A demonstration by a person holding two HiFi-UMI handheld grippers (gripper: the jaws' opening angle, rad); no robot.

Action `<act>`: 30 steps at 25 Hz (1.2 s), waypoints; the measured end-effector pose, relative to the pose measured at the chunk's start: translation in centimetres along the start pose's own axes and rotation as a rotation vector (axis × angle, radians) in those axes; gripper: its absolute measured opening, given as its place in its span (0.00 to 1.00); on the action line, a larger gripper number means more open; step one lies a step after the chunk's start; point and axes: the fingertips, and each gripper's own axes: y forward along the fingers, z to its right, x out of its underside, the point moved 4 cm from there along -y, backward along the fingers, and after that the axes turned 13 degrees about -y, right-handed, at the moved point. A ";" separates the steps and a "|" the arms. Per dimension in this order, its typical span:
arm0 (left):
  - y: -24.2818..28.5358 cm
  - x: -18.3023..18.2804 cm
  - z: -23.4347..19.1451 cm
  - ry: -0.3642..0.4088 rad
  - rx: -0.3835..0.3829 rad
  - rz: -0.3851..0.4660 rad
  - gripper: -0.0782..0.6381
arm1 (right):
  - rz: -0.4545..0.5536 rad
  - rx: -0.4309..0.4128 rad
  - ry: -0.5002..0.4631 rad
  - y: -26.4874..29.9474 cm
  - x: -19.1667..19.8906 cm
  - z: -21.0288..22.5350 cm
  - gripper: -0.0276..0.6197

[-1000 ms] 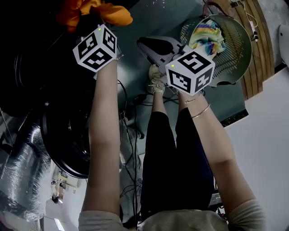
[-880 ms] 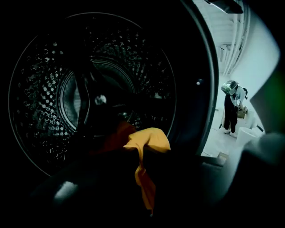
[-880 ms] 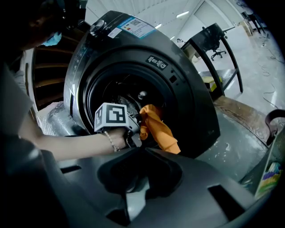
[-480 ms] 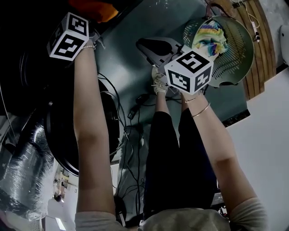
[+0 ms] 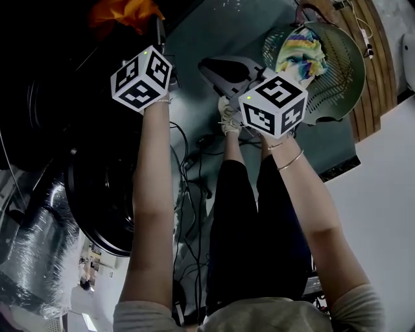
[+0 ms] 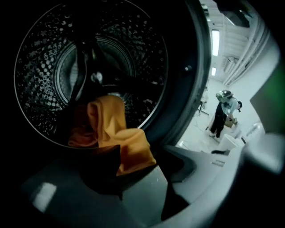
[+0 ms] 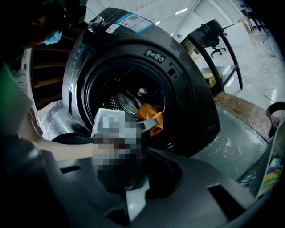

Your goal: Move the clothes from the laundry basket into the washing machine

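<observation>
An orange cloth (image 6: 116, 138) lies in the washing machine's drum (image 6: 49, 62), with one end draped over the door seal. My left gripper (image 6: 142, 173) hovers just in front of that end. Its jaws have just been opening, the pads press on nothing, and the cloth's end lies just past the fingertips. In the head view the left gripper (image 5: 155, 31) points at the orange cloth (image 5: 123, 11). My right gripper (image 5: 204, 63) is shut and empty, held beside the green laundry basket (image 5: 340, 78). A multicoloured cloth (image 5: 297, 53) lies in the basket.
The washer's round door (image 5: 97, 194) hangs open at the left, below the left arm. A silver duct hose (image 5: 32, 246) lies lower left and cables (image 5: 188, 162) run over the floor. A wooden platform (image 5: 379, 58) borders the basket. A person (image 6: 222, 113) stands far off.
The left gripper swung up and left toward the drum with the orange cloth, then drew back. The cloth now lies apart from its jaws. The right gripper has not moved.
</observation>
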 end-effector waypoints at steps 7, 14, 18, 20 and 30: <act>1.9 1.8 -0.6 0.164 -0.118 -0.124 0.13 | 0.006 0.009 -0.001 0.0 0.3 0.3 0.10; 3.9 -6.0 -3.3 0.166 -0.223 0.073 0.13 | 0.009 0.013 -0.003 -0.1 0.4 0.7 0.10; 5.6 -7.0 -4.3 0.119 -0.253 0.081 0.14 | 0.015 0.015 -0.005 -0.4 0.3 0.8 0.10; 6.3 -6.2 -4.6 0.076 -0.246 0.051 0.21 | 0.017 0.020 -0.003 -0.6 0.4 0.9 0.10; 1.3 -3.2 -0.8 -0.096 -0.076 0.107 0.41 | 0.050 0.147 -0.023 -6.1 1.3 2.8 0.07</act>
